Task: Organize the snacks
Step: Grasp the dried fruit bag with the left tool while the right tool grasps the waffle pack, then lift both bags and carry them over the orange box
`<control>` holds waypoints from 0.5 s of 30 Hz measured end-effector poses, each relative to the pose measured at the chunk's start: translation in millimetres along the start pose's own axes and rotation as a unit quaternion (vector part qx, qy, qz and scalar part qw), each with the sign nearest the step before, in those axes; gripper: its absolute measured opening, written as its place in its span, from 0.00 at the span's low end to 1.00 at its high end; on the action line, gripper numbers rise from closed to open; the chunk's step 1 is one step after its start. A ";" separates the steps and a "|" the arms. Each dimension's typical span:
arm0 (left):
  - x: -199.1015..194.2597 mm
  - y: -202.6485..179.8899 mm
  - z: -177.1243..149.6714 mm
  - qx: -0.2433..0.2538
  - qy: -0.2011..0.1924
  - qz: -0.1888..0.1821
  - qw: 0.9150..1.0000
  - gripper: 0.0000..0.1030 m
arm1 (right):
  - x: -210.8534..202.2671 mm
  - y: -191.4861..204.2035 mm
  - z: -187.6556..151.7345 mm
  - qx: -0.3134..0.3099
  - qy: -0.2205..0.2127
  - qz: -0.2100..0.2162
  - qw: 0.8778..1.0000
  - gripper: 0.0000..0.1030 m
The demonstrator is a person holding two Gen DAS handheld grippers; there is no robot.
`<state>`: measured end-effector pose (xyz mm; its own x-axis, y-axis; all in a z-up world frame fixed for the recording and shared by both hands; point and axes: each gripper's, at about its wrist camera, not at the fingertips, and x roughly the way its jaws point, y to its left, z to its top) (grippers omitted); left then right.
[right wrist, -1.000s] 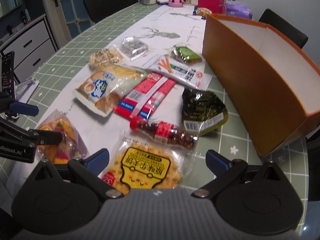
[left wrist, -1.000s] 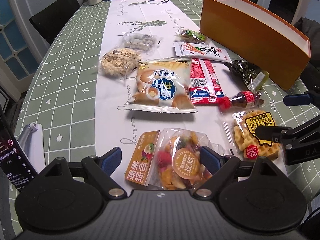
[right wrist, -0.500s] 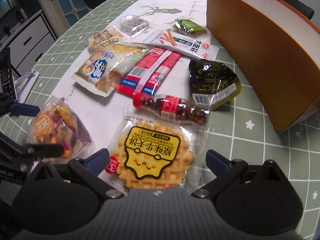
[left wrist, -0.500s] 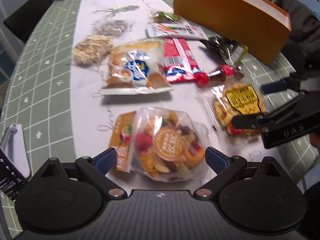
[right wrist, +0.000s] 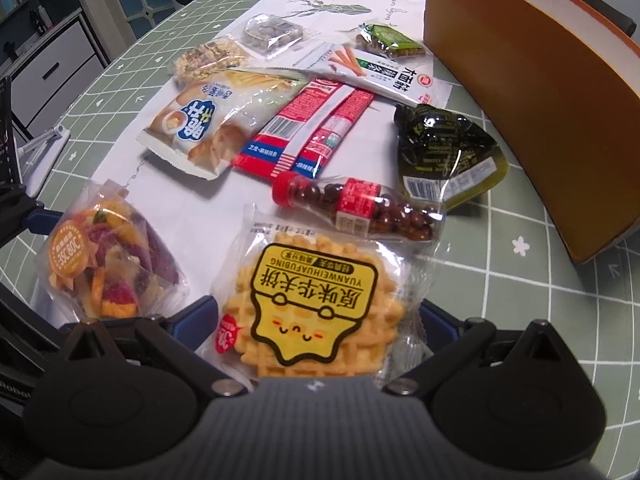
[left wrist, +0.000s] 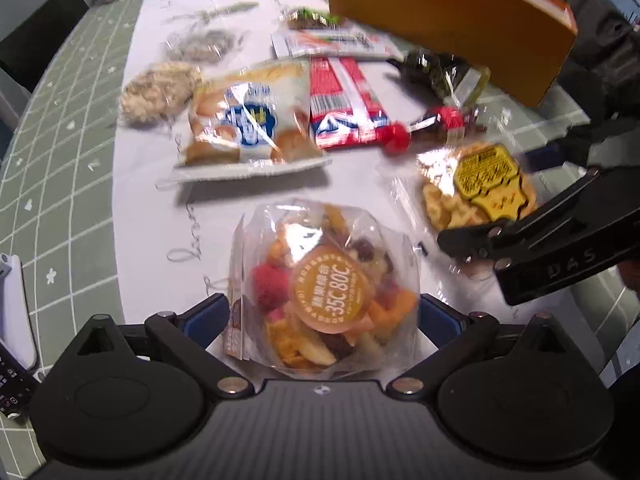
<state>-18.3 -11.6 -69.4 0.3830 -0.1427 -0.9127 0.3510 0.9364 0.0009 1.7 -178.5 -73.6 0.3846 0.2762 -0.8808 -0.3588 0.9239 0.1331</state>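
The dried fruit bag (left wrist: 324,292) sits between my left jaws (left wrist: 324,316), which stand apart, one blue pad at each side of the clear wrapper; whether the pads touch it I cannot tell. The waffle packet (right wrist: 316,300) lies the same way between my right jaws (right wrist: 316,320), also spread apart, with its yellow label facing up. Both packets rest on the white runner of the tabletop (right wrist: 520,280).

Just ahead of my right jaws lies a small bottle of chocolate balls (right wrist: 360,208) on its side, red cap toward my left. Beyond it, a dark green pouch (right wrist: 444,152) sits to the right and a pair of red sausage sticks (right wrist: 304,136) to the left. Ahead of my left jaws is the blue-and-cream biscuit bag (left wrist: 248,124), and past that a puffed rice cake (left wrist: 156,88) and a clear pack of nuts (right wrist: 272,34). A white carrot-stick packet (right wrist: 380,74) and a small green packet (right wrist: 388,40) lie further out. The orange box (right wrist: 528,80) stands far ahead on the right side, open at the top, well apart from both packets between my jaws.
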 end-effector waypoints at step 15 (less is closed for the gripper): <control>-5.3 -5.1 -2.0 0.024 -0.017 0.007 1.000 0.81 | -9.3 3.6 -1.9 -0.020 -0.005 0.019 1.000 0.80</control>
<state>-23.9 -15.0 -65.4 0.4162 -0.1406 -0.8984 0.3852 0.9222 0.0341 -4.7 -178.2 -65.8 0.3777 0.3142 -0.8710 -0.4075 0.9011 0.1484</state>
